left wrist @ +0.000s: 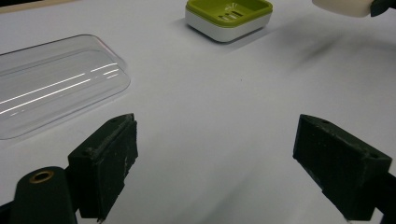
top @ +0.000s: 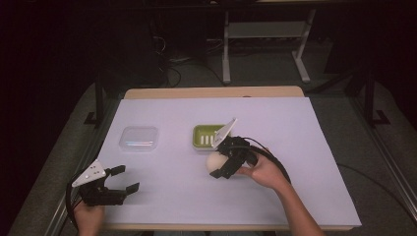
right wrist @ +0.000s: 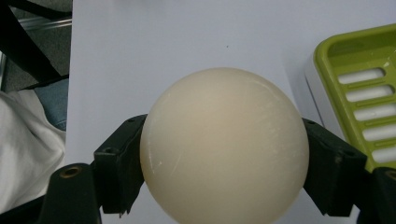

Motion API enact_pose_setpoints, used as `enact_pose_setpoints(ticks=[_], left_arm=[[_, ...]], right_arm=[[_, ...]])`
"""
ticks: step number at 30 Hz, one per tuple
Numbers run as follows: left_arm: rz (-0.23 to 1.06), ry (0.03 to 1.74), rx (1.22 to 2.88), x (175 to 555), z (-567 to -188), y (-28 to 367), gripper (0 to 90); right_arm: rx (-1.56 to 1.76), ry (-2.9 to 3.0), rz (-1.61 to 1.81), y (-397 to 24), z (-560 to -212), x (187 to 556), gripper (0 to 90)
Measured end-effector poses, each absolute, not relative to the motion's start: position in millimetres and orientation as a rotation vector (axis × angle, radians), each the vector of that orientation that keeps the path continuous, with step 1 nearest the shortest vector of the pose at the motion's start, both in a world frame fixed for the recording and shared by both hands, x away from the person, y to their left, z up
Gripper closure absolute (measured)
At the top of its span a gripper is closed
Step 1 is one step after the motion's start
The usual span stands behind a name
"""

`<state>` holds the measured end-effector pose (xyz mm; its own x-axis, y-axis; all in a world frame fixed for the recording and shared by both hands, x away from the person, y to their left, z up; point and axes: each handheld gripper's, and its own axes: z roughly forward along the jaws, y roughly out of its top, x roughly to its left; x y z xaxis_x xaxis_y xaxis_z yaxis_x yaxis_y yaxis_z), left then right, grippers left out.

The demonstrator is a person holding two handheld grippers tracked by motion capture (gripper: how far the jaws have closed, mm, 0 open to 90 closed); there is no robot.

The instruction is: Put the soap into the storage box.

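- The left tool (top: 123,179) sits low at the near left corner of the worktop (top: 295,147), gripped by a hand (top: 88,216) coming in from the near edge. Its jaws stand wide apart with nothing between them; the left gripper view shows only bare white surface in the gap.
- Ahead of that tool and a little to its left lies a clear plastic lid (top: 140,138), flat on the white sheet, well apart from the jaws. In the left gripper view it (left wrist: 51,86) fills the upper left, with light streaks across its top.
- Further right, the green soap dish (top: 209,136) rests on the worktop, just beyond the right tool and close to it. It has a white base and slots in its green tray, seen at the edge of the right gripper view (right wrist: 359,93).
- The right tool (top: 220,166) is near the middle of the worktop, held by the right hand (top: 263,172). Its jaws are closed against the two sides of a cream ball (right wrist: 224,144), which bulges out between them.
- From above, the ball (top: 214,161) sits on the near side of the dish, just beside it; whether it touches the sheet I cannot tell.
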<state>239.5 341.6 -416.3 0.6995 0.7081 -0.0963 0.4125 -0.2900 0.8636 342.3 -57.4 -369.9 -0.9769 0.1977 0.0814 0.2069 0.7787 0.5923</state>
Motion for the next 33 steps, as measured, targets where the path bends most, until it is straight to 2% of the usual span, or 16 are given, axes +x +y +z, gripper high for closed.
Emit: enact_pose_setpoints(ticks=[33], left_arm=[[0.383, 0.872, 1.919, 239.5, -415.8, 344.7, 13.3]], right_arm=[[-0.295, -2.974, -0.980, -32.5, -338.9, 381.9, 23.3]])
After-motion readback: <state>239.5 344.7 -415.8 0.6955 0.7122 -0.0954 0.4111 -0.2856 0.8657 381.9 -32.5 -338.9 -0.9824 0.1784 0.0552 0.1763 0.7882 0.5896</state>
